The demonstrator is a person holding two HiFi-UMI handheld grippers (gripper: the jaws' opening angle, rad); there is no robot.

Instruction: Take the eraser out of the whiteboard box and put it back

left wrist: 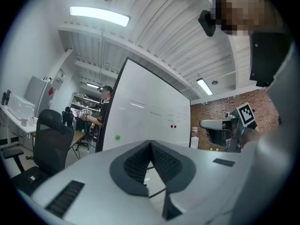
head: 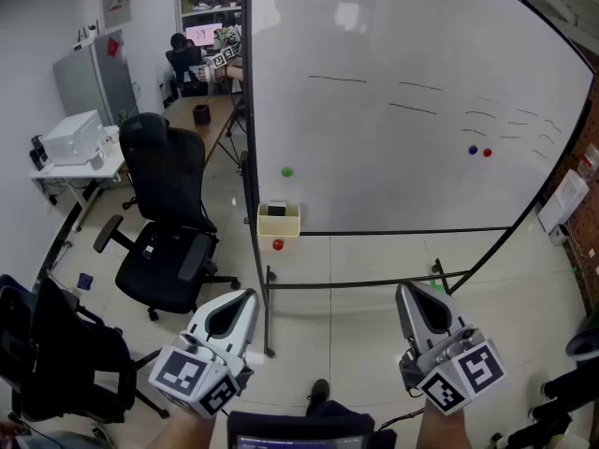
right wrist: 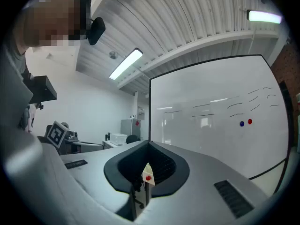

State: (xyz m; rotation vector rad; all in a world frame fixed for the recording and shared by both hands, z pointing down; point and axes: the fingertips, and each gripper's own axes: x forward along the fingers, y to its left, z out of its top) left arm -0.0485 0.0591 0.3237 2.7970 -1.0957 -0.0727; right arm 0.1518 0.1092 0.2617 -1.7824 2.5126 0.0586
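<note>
A cream whiteboard box hangs at the lower left corner of the whiteboard, with the dark eraser lying in it and a red magnet on its front. My left gripper and right gripper are held low, well short of the board, both shut and holding nothing. In the right gripper view the box shows small past the closed right gripper. The left gripper points level toward the board.
A black office chair stands left of the board. The board's stand rail runs along the floor in front of me. A green magnet, a blue magnet and a red magnet stick to the board. A person stands far back by a desk.
</note>
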